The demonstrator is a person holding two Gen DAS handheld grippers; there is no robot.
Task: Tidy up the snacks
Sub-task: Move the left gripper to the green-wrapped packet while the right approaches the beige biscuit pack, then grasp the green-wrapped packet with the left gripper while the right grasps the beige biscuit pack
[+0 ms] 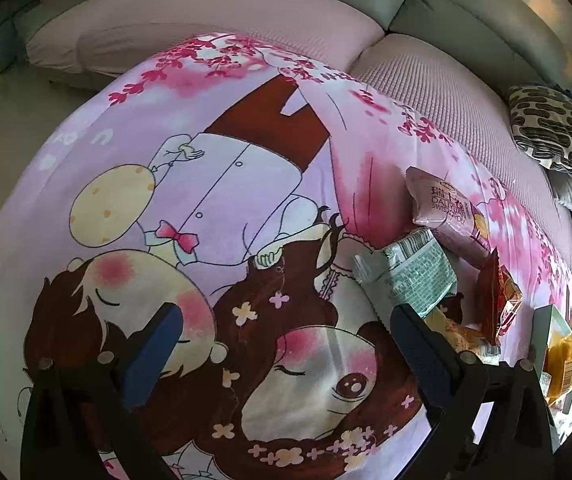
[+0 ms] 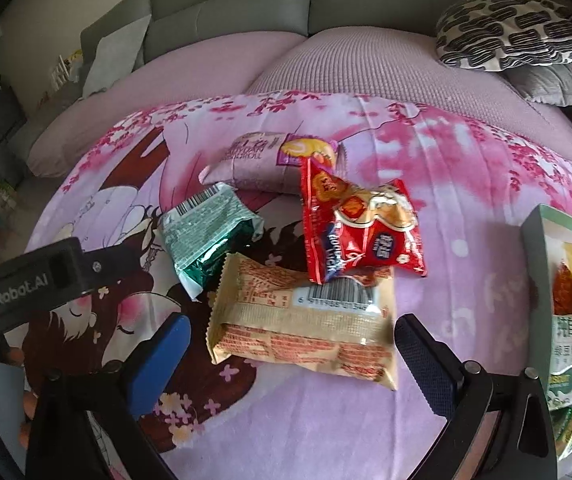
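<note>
Four loose packs lie on the blanket, and the tan pack sits nearest, right between my right claw's wide-spread, empty jaws. I'd drop straight down and pinch across its middle, clear of the red pack overlapping its far edge. The box at right already holds a few packets. My left claw is spread wide, empty, over bare blanket.

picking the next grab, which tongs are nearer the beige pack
Right. The right tongs are open with the beige pack lying between the fingers. The left tongs are also open, over bare blanket, with the pack off beyond the right finger.
</note>
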